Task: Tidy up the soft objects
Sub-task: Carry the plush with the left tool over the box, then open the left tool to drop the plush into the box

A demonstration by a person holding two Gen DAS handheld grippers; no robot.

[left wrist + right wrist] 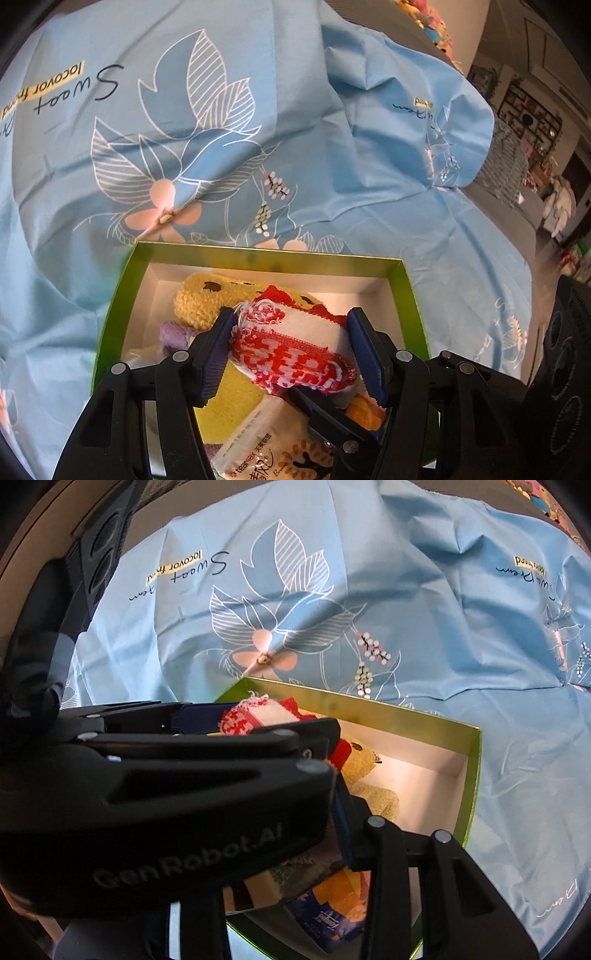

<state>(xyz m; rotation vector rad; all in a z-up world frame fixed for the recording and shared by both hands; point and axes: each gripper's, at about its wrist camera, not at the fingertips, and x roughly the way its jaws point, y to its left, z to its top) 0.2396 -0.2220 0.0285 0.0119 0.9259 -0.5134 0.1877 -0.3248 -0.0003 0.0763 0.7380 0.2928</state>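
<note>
Red-and-white knit cloth (295, 347), rolled up w/ frayed edges, sits pinched between the blue pads of the left gripper (293, 356), just above the green box (269, 256). Box is open, white inside, resting on a light-blue bedsheet (258, 110) printed w/ leaves, pink flowers and script reading approx. "Sweet Dream", plus a yellow tag w/ small lettering that reads roughly "forever friend". Inside the box, toward its far-left corner: a yellow plush toy (207, 299) w/ dark eyes; a purple fuzzy item (173, 332) is by the left wall. Near the box's close edge lies a white packet (258, 443) marked "teanaby" w/ Chinese characters, on top of a yellow cloth (236, 387). Right-wrist view also shows a blue tissue pack (325, 919) w/ script logo, prob. "Tempo", at the near edge. Right gripper (343, 812) hangs over the box's near side; left gripper's body, stamped "GenRobot.AI", blocks one of its fingers, so can't tell if its jaws are spread or pinching anything. Far bkgd in left-wrist view: shelves (532, 110) and clutter, too blurry to read.
</note>
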